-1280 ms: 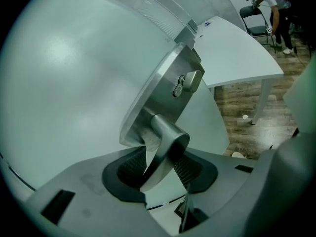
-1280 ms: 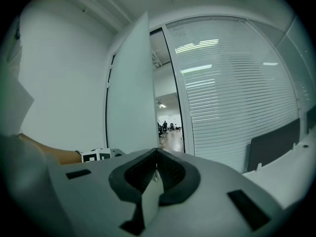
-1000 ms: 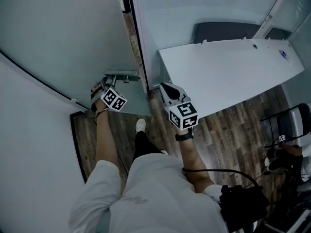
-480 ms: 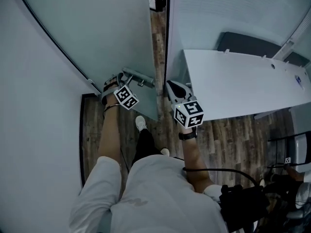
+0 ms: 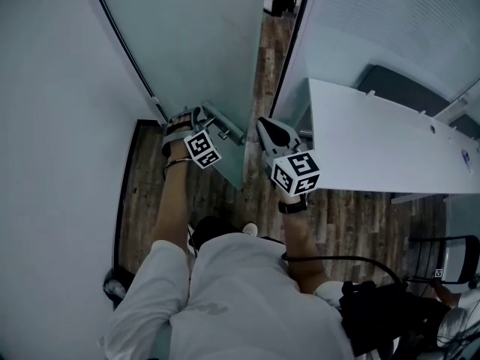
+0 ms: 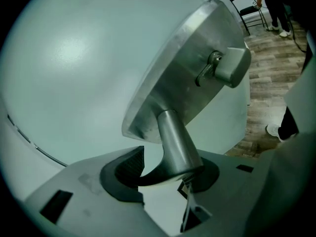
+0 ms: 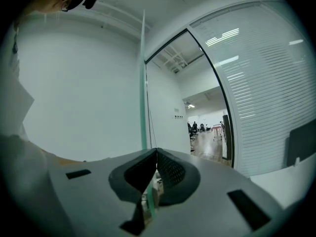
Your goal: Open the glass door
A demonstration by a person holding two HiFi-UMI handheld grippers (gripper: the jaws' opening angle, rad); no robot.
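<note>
Glass door (image 5: 202, 51) ajar, free edge between my grippers. Left gripper (image 6: 167, 166) jaws just been opening, lever handle (image 6: 177, 142) loose between them, seemingly only hooked: could slip out, door swings closed. Right gripper (image 7: 155, 157) pressed together, empty.

I saw a white table (image 5: 390, 148) just right of the right gripper (image 5: 265, 126), wooden floor (image 5: 352, 216) below it, and a slatted partition (image 7: 256, 83) ahead to its right.

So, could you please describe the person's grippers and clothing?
The left gripper and right gripper are grey with dark ribbed pads; each bears a white cube of black square markers. The person wears white short sleeves and a dark wristband.
</note>
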